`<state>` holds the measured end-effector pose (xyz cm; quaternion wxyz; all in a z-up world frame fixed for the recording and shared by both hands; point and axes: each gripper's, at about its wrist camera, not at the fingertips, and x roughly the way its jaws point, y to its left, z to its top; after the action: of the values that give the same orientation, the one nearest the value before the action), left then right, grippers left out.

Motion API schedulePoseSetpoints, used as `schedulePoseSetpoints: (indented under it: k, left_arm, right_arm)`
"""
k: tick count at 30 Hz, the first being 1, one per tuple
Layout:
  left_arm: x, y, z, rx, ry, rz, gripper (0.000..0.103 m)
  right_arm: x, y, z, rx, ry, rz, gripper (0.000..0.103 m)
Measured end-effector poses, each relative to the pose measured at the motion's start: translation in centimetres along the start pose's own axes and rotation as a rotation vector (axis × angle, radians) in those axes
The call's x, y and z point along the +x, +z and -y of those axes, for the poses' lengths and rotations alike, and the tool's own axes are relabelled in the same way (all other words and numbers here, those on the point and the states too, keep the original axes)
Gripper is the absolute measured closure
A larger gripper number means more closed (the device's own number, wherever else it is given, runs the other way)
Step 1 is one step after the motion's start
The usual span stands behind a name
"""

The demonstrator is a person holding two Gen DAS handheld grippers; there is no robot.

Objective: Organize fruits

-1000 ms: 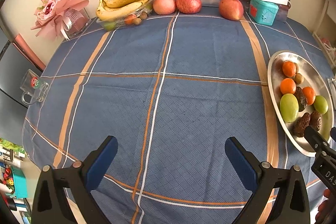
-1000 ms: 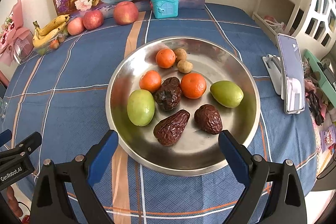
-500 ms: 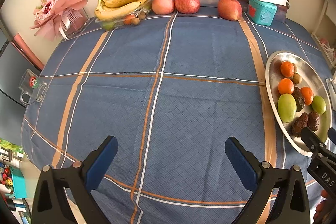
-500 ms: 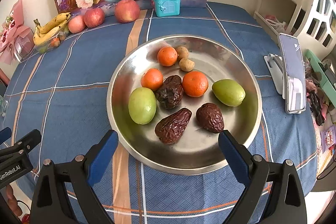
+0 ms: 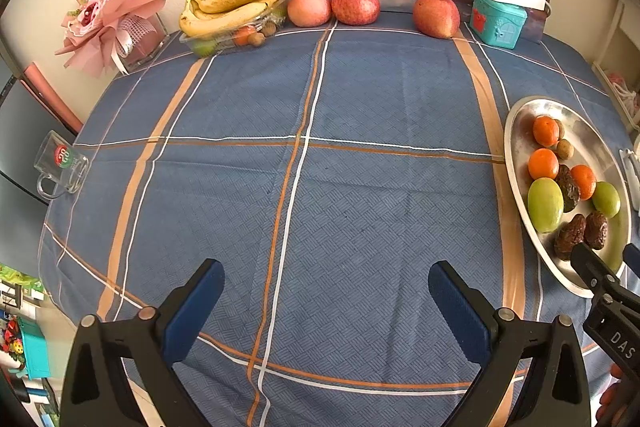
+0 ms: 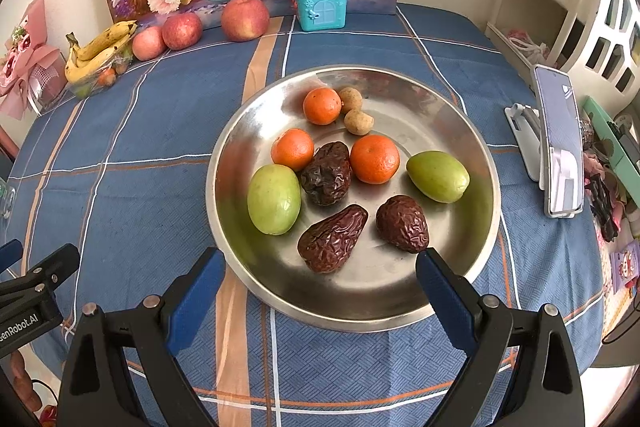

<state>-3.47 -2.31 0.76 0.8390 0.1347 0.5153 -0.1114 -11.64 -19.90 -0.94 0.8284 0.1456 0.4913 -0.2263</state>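
A steel plate [image 6: 476, 227] holds three oranges [image 6: 374, 159], two green fruits [image 6: 274, 199], three wrinkled brown dates [image 6: 332, 239] and two small tan nuts [image 6: 359, 121]. My right gripper [image 6: 320, 287] is open and empty, at the plate's near rim. My left gripper [image 5: 326, 301] is open and empty over bare blue cloth, left of the plate [image 5: 516, 155]. Three apples [image 5: 356, 5] and bananas [image 5: 232, 7] on a clear tray lie at the table's back.
A teal box [image 6: 320, 5] with a white device stands at the back. A pink bouquet [image 5: 108, 15] is back left, a glass mug [image 5: 62, 167] at the left edge. A phone on a stand [image 6: 558, 147] stands right of the plate.
Both grippers have drifted slightly; the plate sits a little further left and lower in the left wrist view. Nothing was grasped or released.
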Motion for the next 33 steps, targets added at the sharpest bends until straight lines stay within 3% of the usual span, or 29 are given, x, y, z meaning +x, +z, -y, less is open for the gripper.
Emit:
schedulePoseSetpoints:
  k: [33]
  left_arm:
    - [0.19, -0.04, -0.29, -0.004, -0.008, -0.009, 0.000]
  right_arm:
    - [-0.05, 0.05, -0.08, -0.011, 0.003, -0.005, 0.007]
